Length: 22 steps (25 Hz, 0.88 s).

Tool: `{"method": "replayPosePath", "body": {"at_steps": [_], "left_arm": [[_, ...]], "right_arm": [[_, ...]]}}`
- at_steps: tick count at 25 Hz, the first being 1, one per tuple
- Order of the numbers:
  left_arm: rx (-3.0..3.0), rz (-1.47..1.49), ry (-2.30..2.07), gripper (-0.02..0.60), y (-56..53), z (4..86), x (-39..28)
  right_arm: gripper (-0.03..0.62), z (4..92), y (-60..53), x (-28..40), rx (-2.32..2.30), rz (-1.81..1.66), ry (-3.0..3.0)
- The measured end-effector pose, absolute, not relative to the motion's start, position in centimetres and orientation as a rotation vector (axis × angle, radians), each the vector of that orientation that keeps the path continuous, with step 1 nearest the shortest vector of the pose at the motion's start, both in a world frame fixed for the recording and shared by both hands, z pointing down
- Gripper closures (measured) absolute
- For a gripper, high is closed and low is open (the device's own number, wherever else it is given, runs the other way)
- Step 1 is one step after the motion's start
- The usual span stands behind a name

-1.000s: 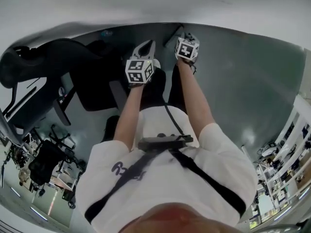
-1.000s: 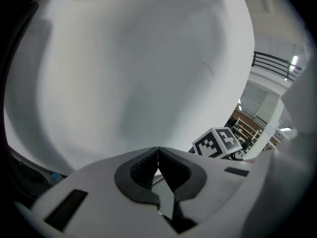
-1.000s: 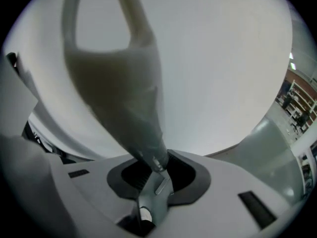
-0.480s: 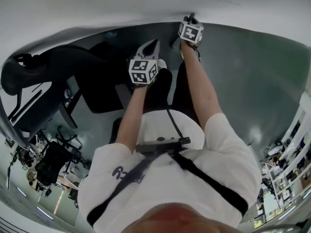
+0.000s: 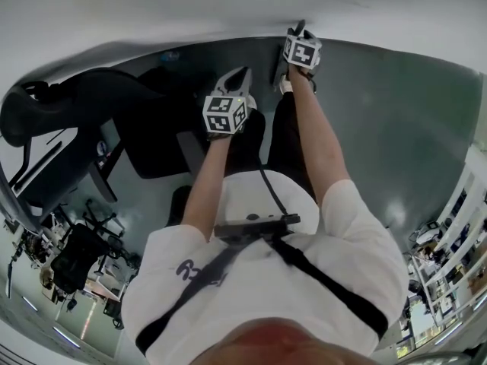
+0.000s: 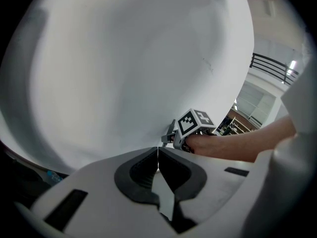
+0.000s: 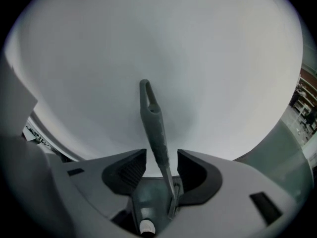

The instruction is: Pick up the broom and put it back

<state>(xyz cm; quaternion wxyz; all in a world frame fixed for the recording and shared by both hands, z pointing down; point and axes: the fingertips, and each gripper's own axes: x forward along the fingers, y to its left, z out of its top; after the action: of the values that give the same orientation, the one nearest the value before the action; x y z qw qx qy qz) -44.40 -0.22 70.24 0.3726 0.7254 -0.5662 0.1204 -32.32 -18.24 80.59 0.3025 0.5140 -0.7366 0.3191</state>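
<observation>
Now | right gripper point(image 7: 161, 157) fingers just opening, broom handle point(image 7: 154, 125) seemingly loose between | left gripper point(image 6: 158, 155) fingers clenched, empty | handle likely light, stiff, slick; take mid-handle.

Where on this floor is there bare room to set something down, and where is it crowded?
Bare grey floor right of the right arm, bordered by the white wall. Crowded at left: a black chair beside the left gripper. At the wall, the right gripper has just been opening its jaws, broom handle loose between them.
</observation>
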Motion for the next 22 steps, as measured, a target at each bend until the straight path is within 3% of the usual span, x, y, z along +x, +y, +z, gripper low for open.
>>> {"method": "replayPosePath", "body": {"at_steps": [13, 22], "left_arm": [[1.835, 0.278, -1.488, 0.569, 0.9, 68.8, -44.1], [1.947, 0.277, -1.578, 0.569, -0.8, 60.8, -43.3]], "right_arm": [[0.413, 78.9, -13.7, -30.2, 1.221, 0.841, -2.031], [0.414, 64.6, -9.8, -29.2, 1.107, 0.606, -2.312]]}}
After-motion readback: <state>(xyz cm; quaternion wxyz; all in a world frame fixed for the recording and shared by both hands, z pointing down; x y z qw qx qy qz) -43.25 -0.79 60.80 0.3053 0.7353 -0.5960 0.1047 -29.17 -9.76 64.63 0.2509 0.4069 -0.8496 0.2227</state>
